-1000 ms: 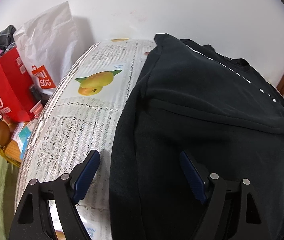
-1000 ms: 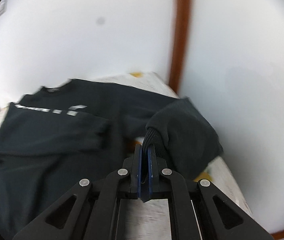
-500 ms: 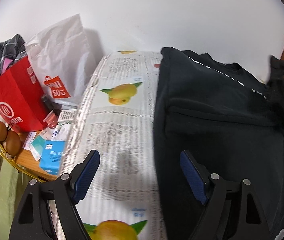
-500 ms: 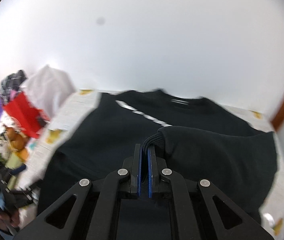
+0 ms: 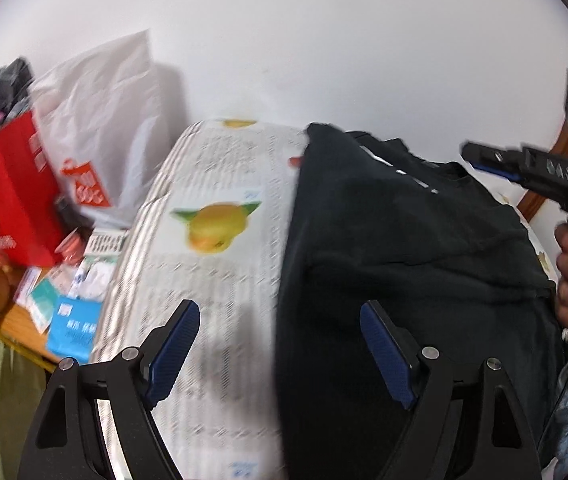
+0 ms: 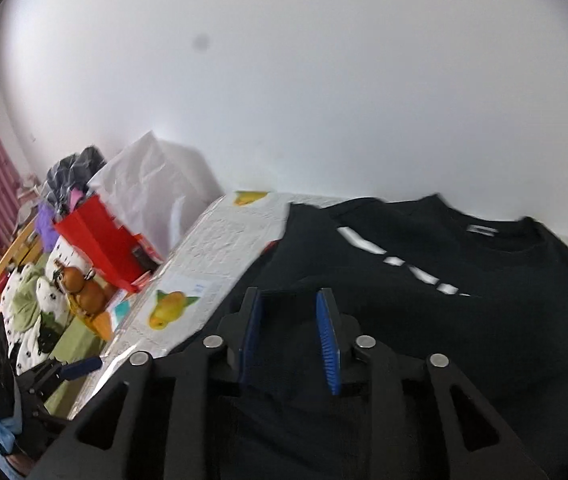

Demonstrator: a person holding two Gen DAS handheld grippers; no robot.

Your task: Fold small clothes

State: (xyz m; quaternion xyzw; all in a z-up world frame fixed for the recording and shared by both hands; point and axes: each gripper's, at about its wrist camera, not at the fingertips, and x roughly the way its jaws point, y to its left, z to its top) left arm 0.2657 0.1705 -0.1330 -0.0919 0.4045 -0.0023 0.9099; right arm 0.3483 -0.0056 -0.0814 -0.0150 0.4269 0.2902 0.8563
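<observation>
White wall backs your table, whose fruit-printed tablecloth point(image 5: 211, 272) carries small text too blurred to read. Your black sweatshirt point(image 6: 424, 304) lies flat across its right half, white dashes over the chest. Your left gripper point(image 5: 279, 344) gapes wide over its left edge; your right gripper point(image 6: 290, 340) hovers parted, holding nothing. Left of the cloth stands a red bag point(image 5: 7, 196).

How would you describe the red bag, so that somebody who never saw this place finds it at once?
Start from the table with the fruit-print cover, where the black sweatshirt lies. Look off its left edge to the pile of things by the wall. The red bag stands there beside a white bag; only it is bright red, with white print on its side.
</observation>
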